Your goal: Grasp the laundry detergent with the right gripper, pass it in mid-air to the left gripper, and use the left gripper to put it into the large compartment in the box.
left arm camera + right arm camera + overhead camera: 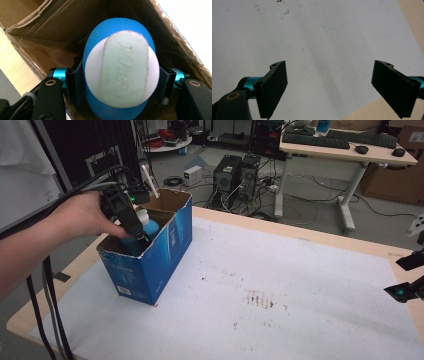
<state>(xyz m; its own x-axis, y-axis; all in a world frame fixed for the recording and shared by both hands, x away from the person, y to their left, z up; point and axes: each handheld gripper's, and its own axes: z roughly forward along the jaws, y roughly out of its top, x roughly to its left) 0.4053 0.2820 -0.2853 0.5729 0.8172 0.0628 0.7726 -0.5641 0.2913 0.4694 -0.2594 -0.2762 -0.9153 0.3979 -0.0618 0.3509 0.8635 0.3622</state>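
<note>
High view has my left hand point(82, 215) reaching down into the blue cardboard box point(150, 265) that stands near the left end of the table point(310, 235); my left gripper point(135, 234) points steeply downward inside the box's open top, its cable trailing back along my forearm; the blue bottle point(149, 226) with its white cap stands upright in the box, pressed between my pads; left gripper view looks straight down on that bottle point(120, 67), whose oval white cap faces the camera, and my two black jaws sit tight against its blue flanks on either side, so my left claw is clenched on the bottle; brown cardboard walls of the box point(50, 27) rise around it on all sides, and the bottle sits toward the near part of the interior; my right gripper point(407, 290) hangs at the far right edge of the table, well apart from the box; right gripper view shows its jaws spread wide over the white sheet point(319, 50) that covers the tabletop, with nothing between them, so that claw is released; some dark specks and a faint blue pen line mark the sheet.
</note>
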